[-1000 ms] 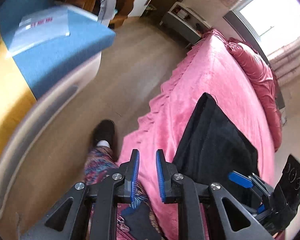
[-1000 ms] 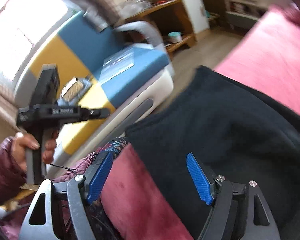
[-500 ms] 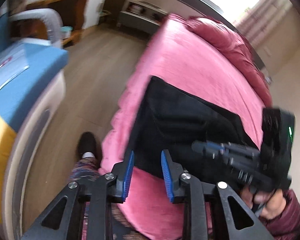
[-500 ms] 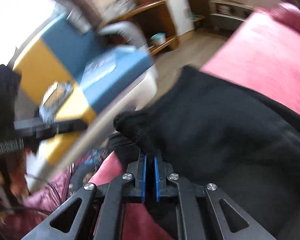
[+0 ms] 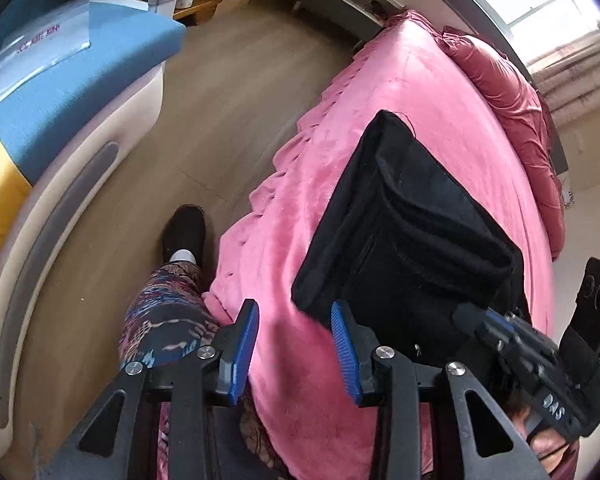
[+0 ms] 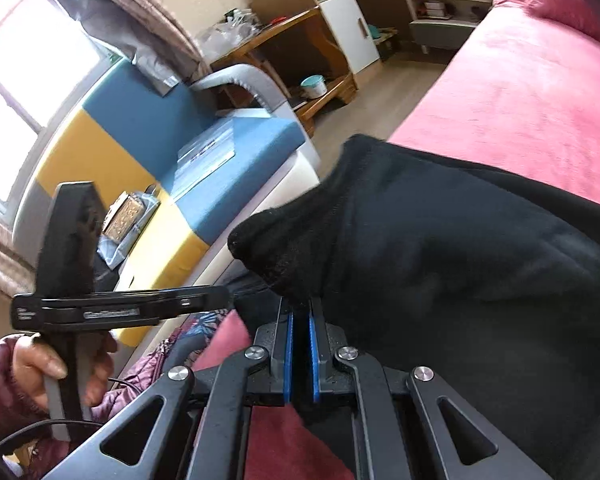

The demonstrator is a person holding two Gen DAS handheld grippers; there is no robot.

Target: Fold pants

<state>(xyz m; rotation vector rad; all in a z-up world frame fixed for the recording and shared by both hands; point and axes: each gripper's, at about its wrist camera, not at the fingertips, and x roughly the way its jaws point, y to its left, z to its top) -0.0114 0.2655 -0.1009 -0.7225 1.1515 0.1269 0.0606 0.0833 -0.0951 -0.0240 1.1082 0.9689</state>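
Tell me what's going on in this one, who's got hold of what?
A person is folding black pants on a pink bed, with handheld tongs in each hand. The right tongs are clamped on a bunched corner of the pants at the near edge. The left tongs are open, their jaws having just widened, over the bedspread beside the other near corner, gripping nothing yet.
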